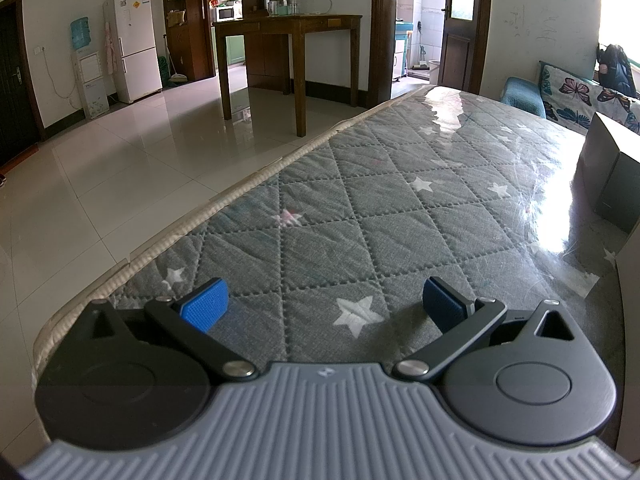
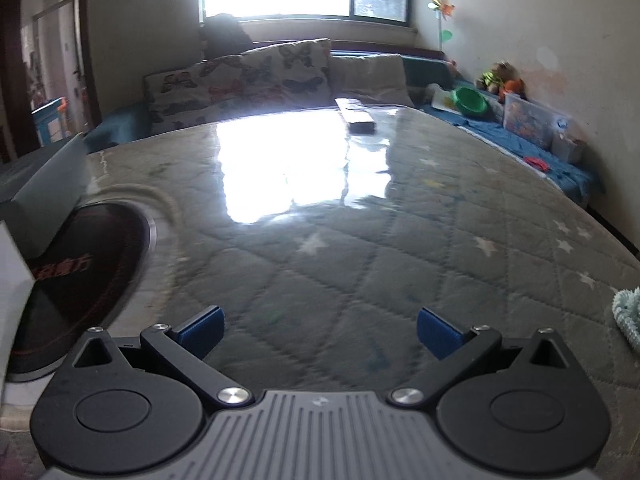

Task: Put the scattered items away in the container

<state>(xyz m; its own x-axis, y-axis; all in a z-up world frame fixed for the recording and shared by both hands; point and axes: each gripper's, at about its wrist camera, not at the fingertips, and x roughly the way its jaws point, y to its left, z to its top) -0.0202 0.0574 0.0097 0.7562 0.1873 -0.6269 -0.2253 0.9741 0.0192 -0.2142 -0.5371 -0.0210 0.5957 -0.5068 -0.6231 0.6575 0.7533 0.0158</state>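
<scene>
My left gripper (image 1: 326, 304) is open above the grey quilted star-patterned table cover (image 1: 380, 200), nothing between its blue pads. A dark grey box (image 1: 612, 176) stands at the right edge of the left wrist view. My right gripper (image 2: 320, 332) is open too, empty, over the same cover (image 2: 360, 240). In the right wrist view a grey box (image 2: 48, 184) stands at the far left, with a dark round cooktop plate (image 2: 80, 272) in front of it. A dark flat remote-like item (image 2: 356, 116) lies at the table's far end. A pale green knitted thing (image 2: 628, 316) peeks in at the right edge.
A clear plastic sheet covers the table and glares under the window. The table's left edge (image 1: 200, 216) drops to a tiled floor (image 1: 120, 168). A wooden table (image 1: 288, 36) and a fridge (image 1: 134, 44) stand beyond. Butterfly cushions (image 2: 248, 76) and toys (image 2: 500, 80) line the bench.
</scene>
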